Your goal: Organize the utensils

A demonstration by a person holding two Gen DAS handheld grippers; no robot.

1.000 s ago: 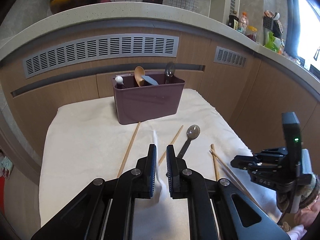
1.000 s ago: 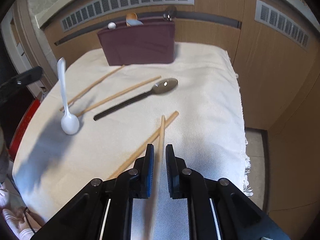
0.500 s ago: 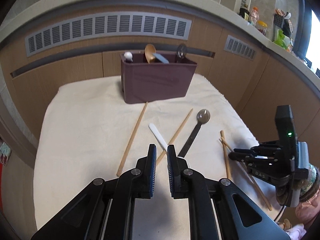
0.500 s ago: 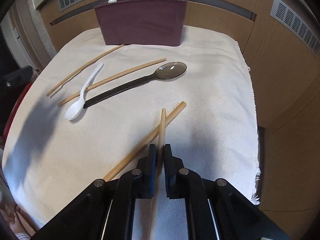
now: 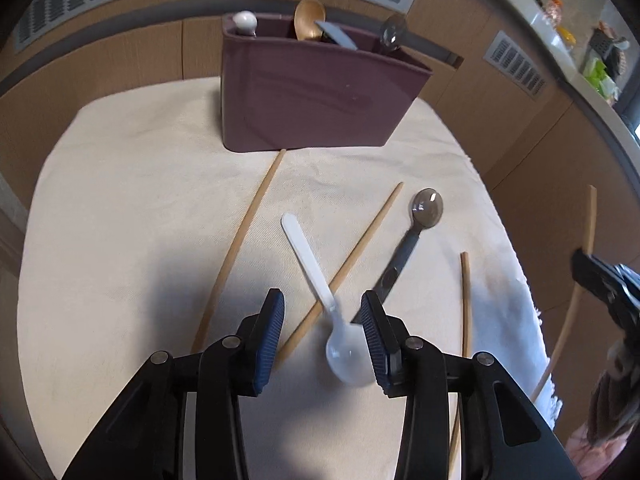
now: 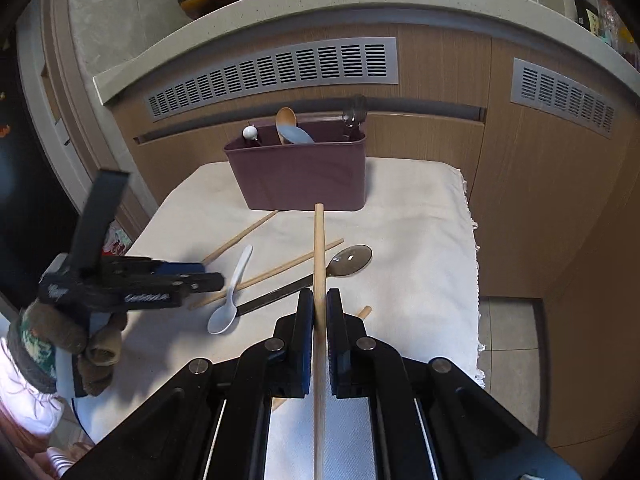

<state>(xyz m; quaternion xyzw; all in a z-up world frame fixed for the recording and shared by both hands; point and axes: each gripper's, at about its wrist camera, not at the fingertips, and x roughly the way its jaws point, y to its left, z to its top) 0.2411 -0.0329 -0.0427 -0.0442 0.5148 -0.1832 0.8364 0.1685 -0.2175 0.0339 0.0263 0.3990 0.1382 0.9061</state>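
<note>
My left gripper [image 5: 322,300] hangs low over the cloth with its jaws opening. A white plastic spoon [image 5: 308,264] lies on the cloth between them, its bowl near the right pad, and nothing presses on it. My right gripper [image 6: 319,300] is shut on a wooden chopstick [image 6: 319,248], held off the cloth and pointing toward the purple caddy [image 6: 300,176]. In the left wrist view that lifted chopstick [image 5: 588,240] shows at the right edge. Spoons stand in the caddy [image 5: 320,96].
On the cream cloth [image 5: 120,220] lie loose chopsticks [image 5: 244,236] [image 5: 360,240] [image 5: 465,300] and a dark-handled spoon [image 5: 416,232]. The white spoon crosses one chopstick. The cloth's fringed edge [image 6: 474,240] drops to the floor on the right. A wooden cabinet with vents rises behind the caddy.
The left gripper sank toward the cloth, laid the white spoon down and spread its jaws. The right gripper shut on one chopstick and raised it off the cloth.
</note>
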